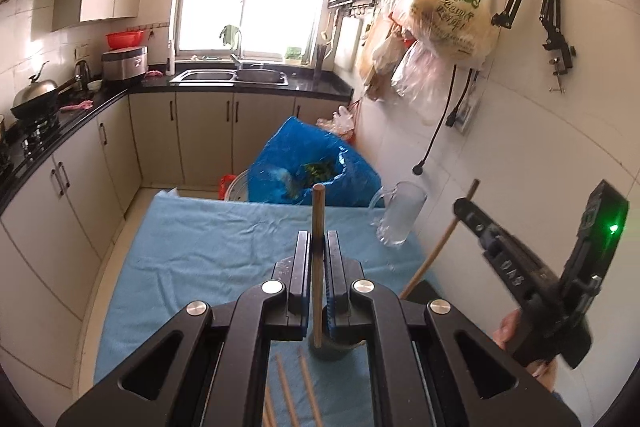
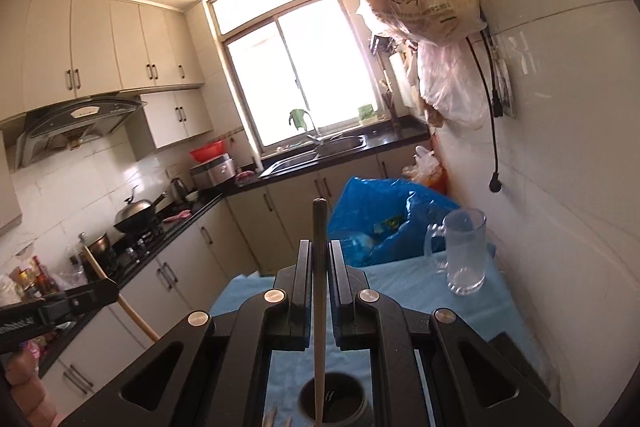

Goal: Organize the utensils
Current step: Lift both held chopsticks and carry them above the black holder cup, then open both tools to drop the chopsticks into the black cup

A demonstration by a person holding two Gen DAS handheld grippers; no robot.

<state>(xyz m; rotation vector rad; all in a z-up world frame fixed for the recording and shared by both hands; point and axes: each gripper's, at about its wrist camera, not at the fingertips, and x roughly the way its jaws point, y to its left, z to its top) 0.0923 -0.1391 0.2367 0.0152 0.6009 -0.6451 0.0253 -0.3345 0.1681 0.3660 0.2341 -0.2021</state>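
A: Looking along the left gripper (image 1: 318, 247), what sits between its jaws?

B: A wooden chopstick (image 1: 318, 239), pinched upright, its lower end hanging over the dark round holder (image 1: 332, 349) on the blue cloth (image 1: 208, 251). More loose chopsticks (image 1: 294, 395) lie on the cloth just in front of the holder.

A: And the right gripper (image 2: 320, 259)?

B: Its jaws are pressed onto a second chopstick (image 2: 320, 291), whose lower end hangs over the holder's mouth (image 2: 332, 403).

A: Anything else near the holder?

B: A clear glass mug (image 2: 460, 251) stands behind the holder, to its right, by the tiled wall. Beyond the cloth, further from the holder, sits a blue plastic bag (image 1: 304, 163).
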